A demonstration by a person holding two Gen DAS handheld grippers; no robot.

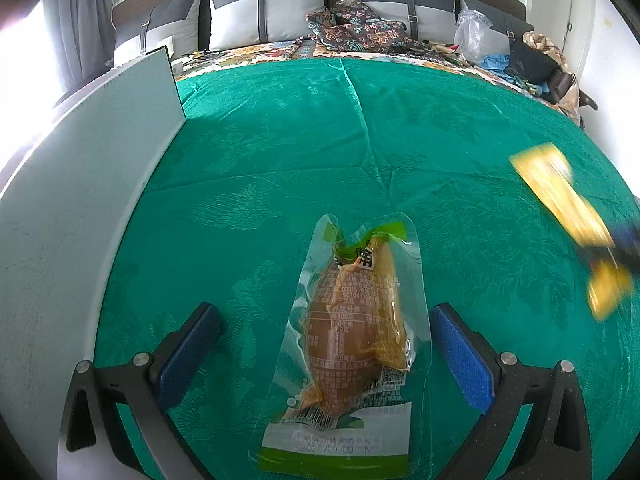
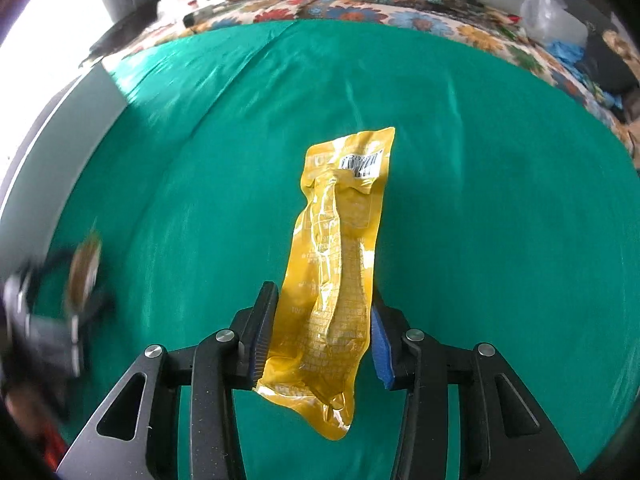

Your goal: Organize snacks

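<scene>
A clear and green vacuum pack holding a brown snack (image 1: 352, 340) lies flat on the green cloth (image 1: 280, 152). My left gripper (image 1: 326, 344) is open, its blue-padded fingers (image 1: 460, 360) apart on either side of the pack without touching it. My right gripper (image 2: 320, 332) is shut on a long yellow snack pack (image 2: 336, 272), held above the cloth; it shows blurred at the right of the left wrist view (image 1: 560, 208). The left gripper shows blurred at the left of the right wrist view (image 2: 60, 312).
A pale grey board (image 1: 80, 200) stands on edge along the cloth's left side. Behind the cloth lie a floral bedspread (image 1: 280, 54), grey pillows (image 1: 264, 12), patterned cushions (image 1: 360, 24) and plastic bags (image 1: 474, 36) at the back right.
</scene>
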